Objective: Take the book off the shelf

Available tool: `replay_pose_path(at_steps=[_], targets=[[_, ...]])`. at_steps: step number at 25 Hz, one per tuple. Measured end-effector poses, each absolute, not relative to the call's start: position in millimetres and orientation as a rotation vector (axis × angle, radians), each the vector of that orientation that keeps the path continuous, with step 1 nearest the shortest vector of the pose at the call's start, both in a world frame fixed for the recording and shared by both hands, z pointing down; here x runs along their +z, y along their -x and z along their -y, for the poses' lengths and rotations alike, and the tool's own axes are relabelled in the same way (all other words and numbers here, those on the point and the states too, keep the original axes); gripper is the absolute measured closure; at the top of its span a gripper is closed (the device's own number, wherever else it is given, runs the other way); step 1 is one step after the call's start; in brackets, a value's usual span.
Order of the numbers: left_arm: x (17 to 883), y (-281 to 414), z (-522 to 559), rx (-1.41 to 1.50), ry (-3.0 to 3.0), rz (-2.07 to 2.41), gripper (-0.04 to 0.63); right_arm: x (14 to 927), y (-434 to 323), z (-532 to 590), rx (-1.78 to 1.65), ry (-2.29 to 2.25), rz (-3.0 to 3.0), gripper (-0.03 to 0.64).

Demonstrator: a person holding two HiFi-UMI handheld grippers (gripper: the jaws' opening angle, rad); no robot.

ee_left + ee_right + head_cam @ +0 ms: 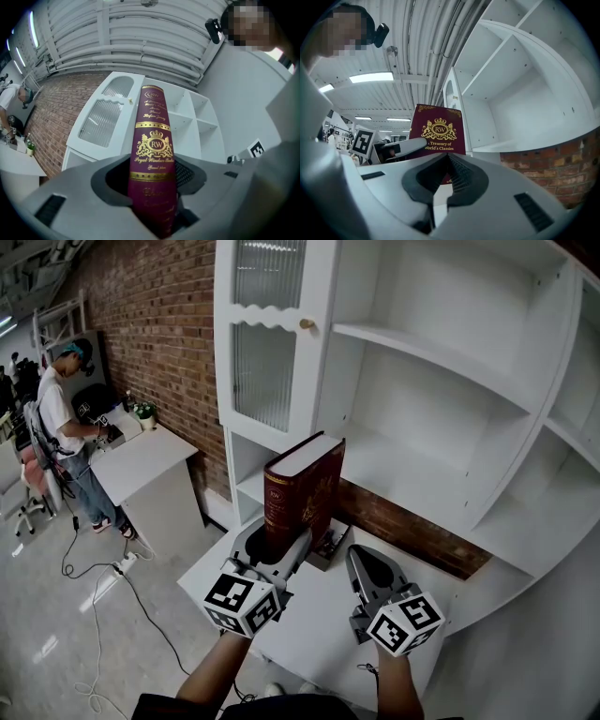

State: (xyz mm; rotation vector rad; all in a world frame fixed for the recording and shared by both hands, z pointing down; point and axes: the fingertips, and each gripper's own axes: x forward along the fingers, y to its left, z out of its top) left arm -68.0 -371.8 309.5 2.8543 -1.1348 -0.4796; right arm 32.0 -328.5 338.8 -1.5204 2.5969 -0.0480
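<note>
A thick maroon book (305, 486) with gold print stands upright in front of the white shelf unit (427, 357), clear of its compartments. My left gripper (281, 554) is shut on the book's lower spine. In the left gripper view the spine (153, 154) rises between the jaws of my left gripper (154, 190). Just right of the book, my right gripper (367, 566) is shut and holds nothing. In the right gripper view the book's cover (438, 131) shows behind the closed tips of my right gripper (447, 161).
A white counter ledge (309, 624) lies under both grippers, with a small dark box (330, 546) by the book's foot. A brick wall (164, 324) runs left. A person (61, 418) stands at a white table (141, 460). Cables (103, 587) trail on the floor.
</note>
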Motion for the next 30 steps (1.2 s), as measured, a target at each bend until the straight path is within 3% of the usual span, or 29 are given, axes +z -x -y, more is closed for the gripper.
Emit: replay_pose_path(at_steps=[12, 30], targets=[[323, 77, 352, -0.476, -2.828, 1.136, 0.360, 344, -24, 312, -0.042, 1.504, -2.593, 0.597], [326, 26, 285, -0.467, -2.829, 1.165, 0.360, 338, -75, 257, -0.049, 1.470, -2.603, 0.597]])
